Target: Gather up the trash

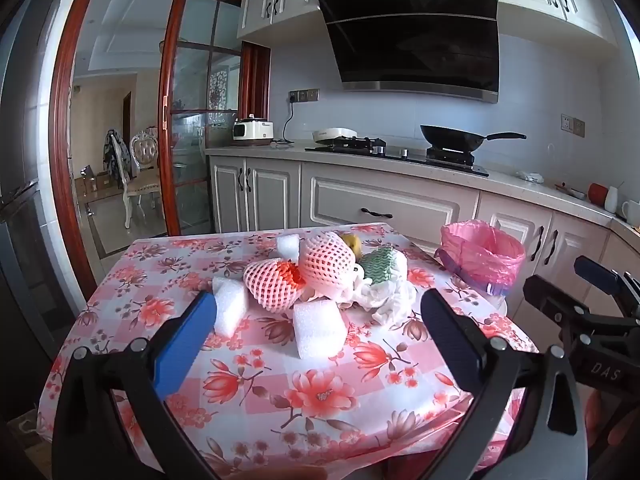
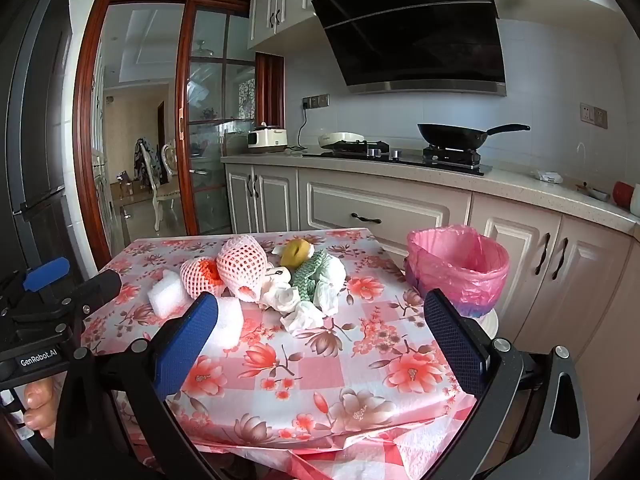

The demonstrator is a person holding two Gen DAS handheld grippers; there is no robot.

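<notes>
A heap of trash lies mid-table: two pink foam fruit nets [image 1: 326, 262] [image 2: 242, 266], white foam blocks [image 1: 318, 330] [image 2: 168, 294], crumpled white tissues [image 1: 390, 300] [image 2: 306, 314], a green-patterned wrapper [image 1: 380, 266] [image 2: 310, 276] and a yellow fruit piece [image 2: 296, 252]. A bin with a pink bag [image 1: 482, 254] [image 2: 458, 270] stands off the table's right side. My left gripper [image 1: 318, 326] is open and empty, just short of the nearest foam block. My right gripper [image 2: 320, 334] is open and empty, in front of the tissues.
The floral tablecloth [image 1: 280, 392] [image 2: 340, 380] covers the small table. Behind are the kitchen counter [image 1: 400, 168], a wok on the hob [image 2: 452, 134], a rice cooker [image 1: 254, 132], and a glass sliding door [image 1: 192, 120] at left.
</notes>
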